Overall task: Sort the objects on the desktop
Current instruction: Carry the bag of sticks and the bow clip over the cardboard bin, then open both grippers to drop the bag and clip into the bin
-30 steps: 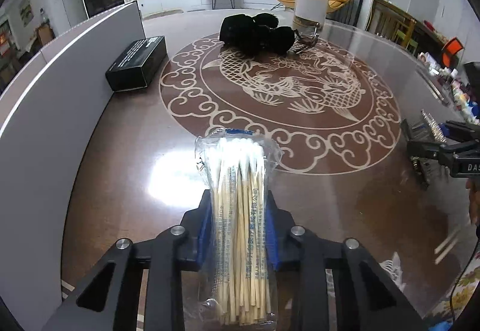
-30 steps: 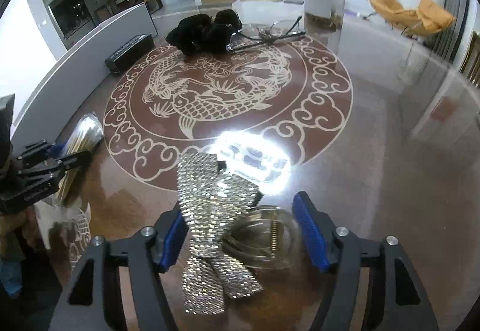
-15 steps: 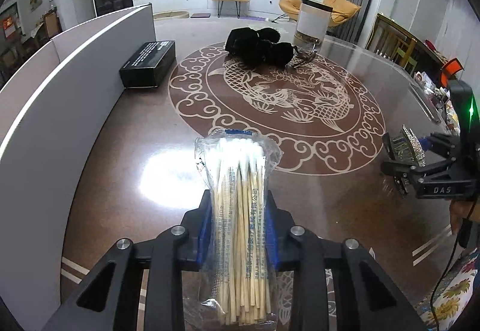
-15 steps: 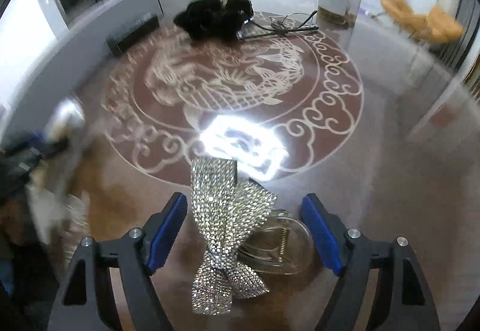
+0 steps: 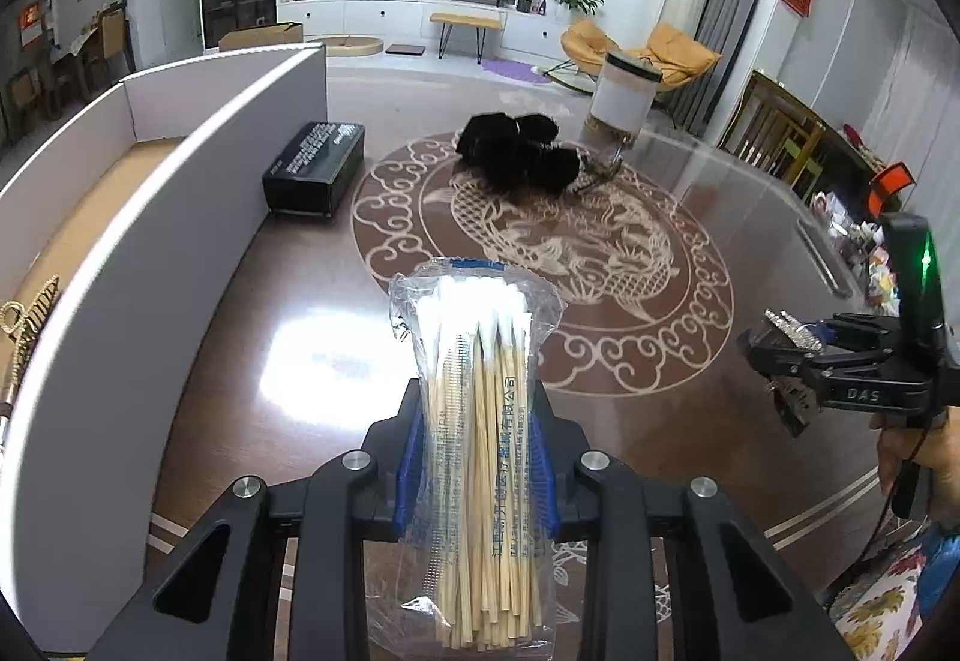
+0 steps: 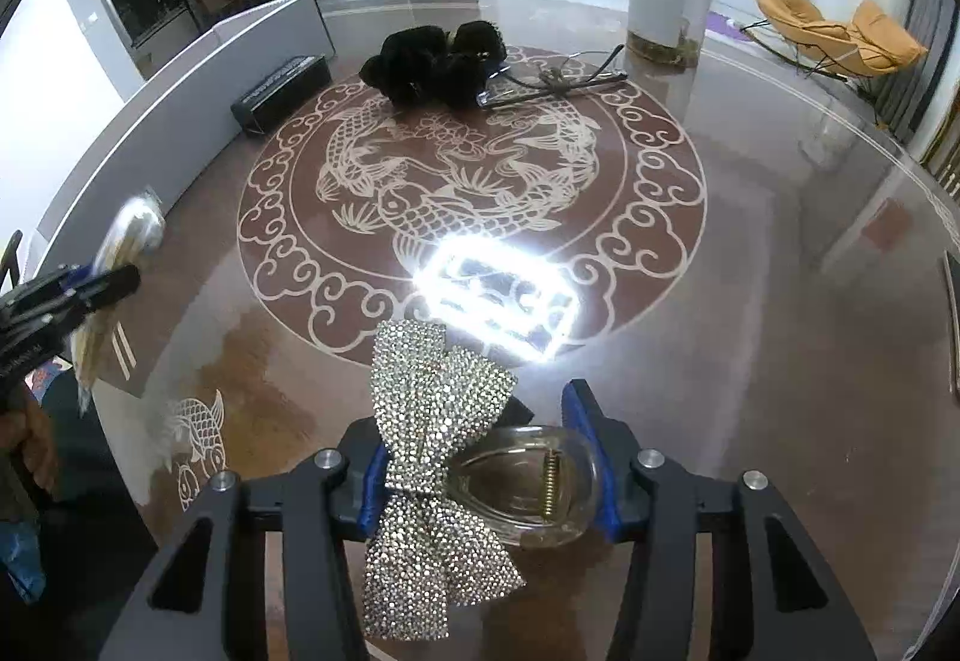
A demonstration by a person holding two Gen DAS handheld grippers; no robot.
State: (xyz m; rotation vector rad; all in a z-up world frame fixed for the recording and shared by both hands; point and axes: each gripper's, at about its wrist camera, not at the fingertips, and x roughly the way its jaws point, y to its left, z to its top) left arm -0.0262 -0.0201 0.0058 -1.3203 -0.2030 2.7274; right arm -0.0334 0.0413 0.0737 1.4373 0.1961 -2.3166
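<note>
Clear plastic bag of cotton swabs (image 5: 480, 457) with wooden sticks, white tips pointing away, blue print along one side; held off the table, roughly upright in the left-wrist view.

Rhinestone bow hair clip (image 6: 444, 457), silver and sparkling, joined to a transparent claw clip with a metal spring (the spring seen through the clear plastic); lifted off the glossy tabletop.

Black fluffy item (image 6: 438, 61) lying at the far edge of the fish medallion; eyeglasses (image 6: 558, 79) just beside it; black box (image 5: 315, 168) near the white partition.

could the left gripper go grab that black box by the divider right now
Probably not as things stand. The tabletop between the left gripper and the black box looks free, but the gripper is shut on the bag of cotton swabs, so it would need to drop that first.
</note>
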